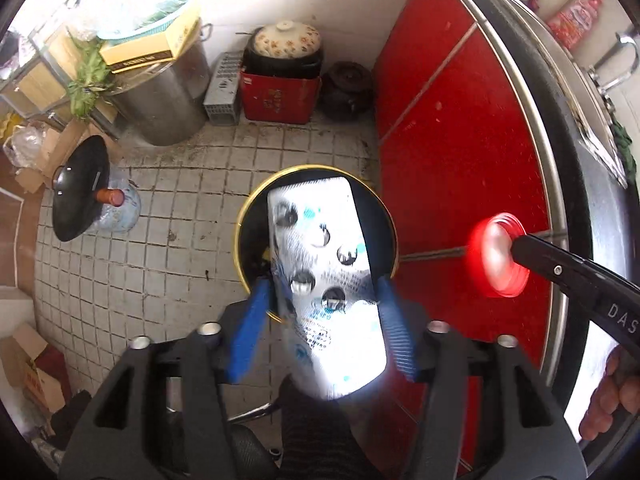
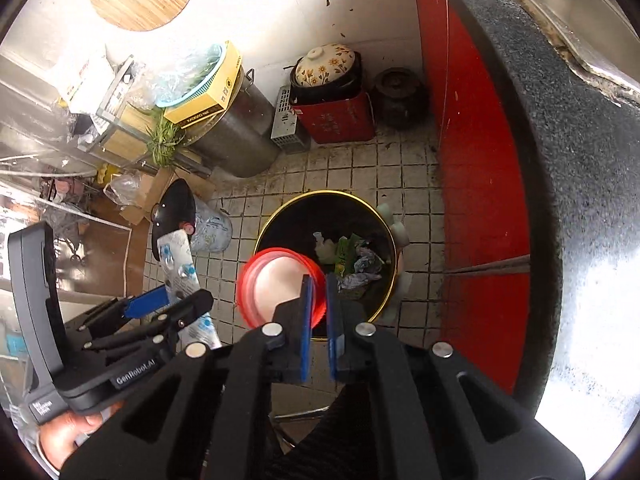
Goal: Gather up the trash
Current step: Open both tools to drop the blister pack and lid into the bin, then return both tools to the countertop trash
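Observation:
My left gripper (image 1: 322,292) is shut on a silver blister pack (image 1: 324,264) with emptied pockets, held above the black gold-rimmed trash bin (image 1: 248,220) on the tiled floor. My right gripper (image 2: 318,280) is shut on the rim of a red bottle cap (image 2: 276,284), held just over the near edge of the bin (image 2: 280,216), which holds crumpled paper and green wrappers. The cap also shows in the left wrist view (image 1: 498,254), right of the bin. The left gripper with the blister pack (image 2: 178,260) shows at the left of the right wrist view.
Red cabinet doors (image 1: 460,152) under a dark stone counter (image 2: 560,160) stand on the right. A steel stockpot (image 1: 168,96), red box (image 1: 280,96) with a floral-lidded pot, dark kettle (image 1: 348,88), water jug with black lid (image 1: 80,196) and cardboard boxes line the wall and left side.

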Demonstrator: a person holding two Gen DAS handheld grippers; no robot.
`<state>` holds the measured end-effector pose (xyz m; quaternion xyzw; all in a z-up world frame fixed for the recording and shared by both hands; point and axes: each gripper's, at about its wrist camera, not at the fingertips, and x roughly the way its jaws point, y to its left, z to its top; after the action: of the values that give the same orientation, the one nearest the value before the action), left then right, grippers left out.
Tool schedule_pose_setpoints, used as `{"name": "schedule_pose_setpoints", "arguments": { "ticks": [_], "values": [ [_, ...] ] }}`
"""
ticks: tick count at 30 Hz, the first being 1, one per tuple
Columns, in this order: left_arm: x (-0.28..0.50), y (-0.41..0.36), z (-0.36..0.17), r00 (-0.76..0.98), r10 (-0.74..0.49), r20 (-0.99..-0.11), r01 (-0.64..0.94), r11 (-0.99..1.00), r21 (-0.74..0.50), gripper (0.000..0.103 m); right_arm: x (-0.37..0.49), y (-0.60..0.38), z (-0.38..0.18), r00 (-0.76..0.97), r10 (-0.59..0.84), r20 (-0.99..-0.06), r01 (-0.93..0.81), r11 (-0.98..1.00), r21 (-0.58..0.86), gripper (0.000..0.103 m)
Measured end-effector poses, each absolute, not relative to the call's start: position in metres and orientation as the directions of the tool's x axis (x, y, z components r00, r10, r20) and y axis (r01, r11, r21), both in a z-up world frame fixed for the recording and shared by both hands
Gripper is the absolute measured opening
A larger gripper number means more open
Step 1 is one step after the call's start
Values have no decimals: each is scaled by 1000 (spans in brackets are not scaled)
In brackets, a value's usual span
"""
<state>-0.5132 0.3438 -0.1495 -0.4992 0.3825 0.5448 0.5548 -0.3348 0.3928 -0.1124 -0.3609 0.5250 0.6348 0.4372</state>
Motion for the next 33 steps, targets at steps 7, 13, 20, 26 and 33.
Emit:
{"name": "schedule_pose_setpoints", "arguments": {
  "ticks": [7, 13, 20, 26, 33],
  "values": [
    [-517, 349, -111, 24, 287, -958, -994, -95, -53, 96, -315, 392, -51, -434, 326, -840, -893, -31, 449, 83],
    [-459, 344, -78, 64, 332, -941, -998, 38, -54, 96, -209, 315, 14, -234, 558, -796, -920, 138, 367, 96],
    [-275, 303, -43, 287, 300, -910, -875, 469, -121, 96, -51, 70, 43, 277, 478, -834, -708, 688, 159, 96],
    [-110, 223, -17, 413, 177, -894, -619, 774, -132, 96, -16, -139, 29, 423, 250, -871, -326, 939, 111, 96],
    [4, 97, -23, 418, 40, -908, -287, 954, -91, 96, -37, -277, 7, 425, 118, -897, -34, 993, 115, 96]
  ]
}}
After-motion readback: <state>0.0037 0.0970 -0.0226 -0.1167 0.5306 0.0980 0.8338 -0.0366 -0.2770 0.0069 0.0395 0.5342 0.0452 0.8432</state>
